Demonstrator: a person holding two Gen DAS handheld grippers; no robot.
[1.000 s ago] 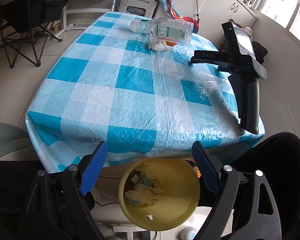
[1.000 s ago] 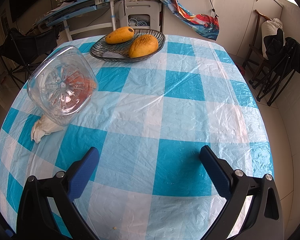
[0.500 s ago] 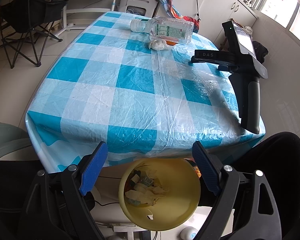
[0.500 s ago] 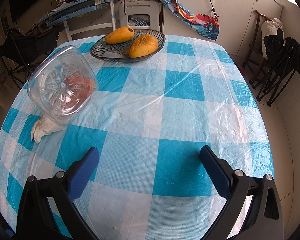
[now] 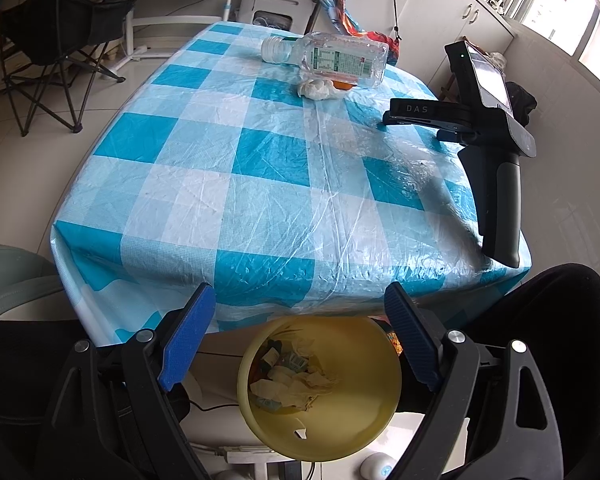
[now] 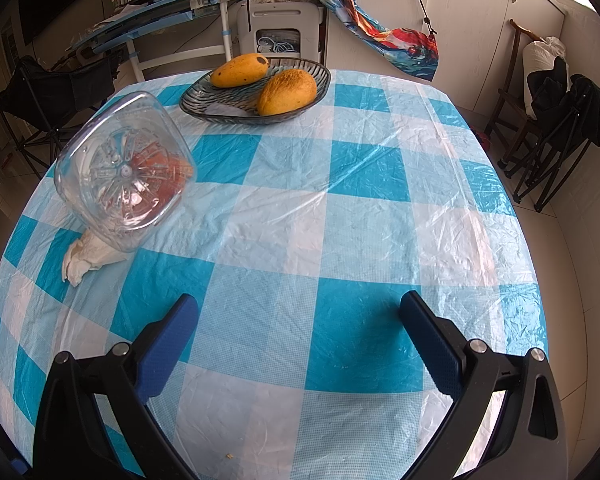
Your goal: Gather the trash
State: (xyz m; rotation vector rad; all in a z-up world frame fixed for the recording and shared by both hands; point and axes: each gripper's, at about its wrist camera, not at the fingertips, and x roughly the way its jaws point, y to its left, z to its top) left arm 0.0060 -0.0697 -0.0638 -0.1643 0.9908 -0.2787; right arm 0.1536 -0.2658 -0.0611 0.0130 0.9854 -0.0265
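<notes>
A clear plastic bottle (image 5: 332,58) lies on its side at the far end of the blue-checked table (image 5: 268,160), on top of a crumpled white tissue (image 5: 316,89) and an orange scrap. Below the table's near edge stands a yellow bin (image 5: 320,432) with paper scraps inside. My left gripper (image 5: 300,320) hangs open above the bin, empty. In the right wrist view the bottle (image 6: 124,176) shows its base at left, over the tissue (image 6: 88,260). My right gripper (image 6: 300,316) stands open and empty over the cloth, right of the bottle.
A dark glass dish (image 6: 256,96) with two mangoes sits at the table's far edge. The right gripper's black handle (image 5: 496,160) rises over the table's right side. Folding chairs (image 5: 56,52) stand left, another (image 6: 556,132) right; a black seat (image 5: 548,340) is near the bin.
</notes>
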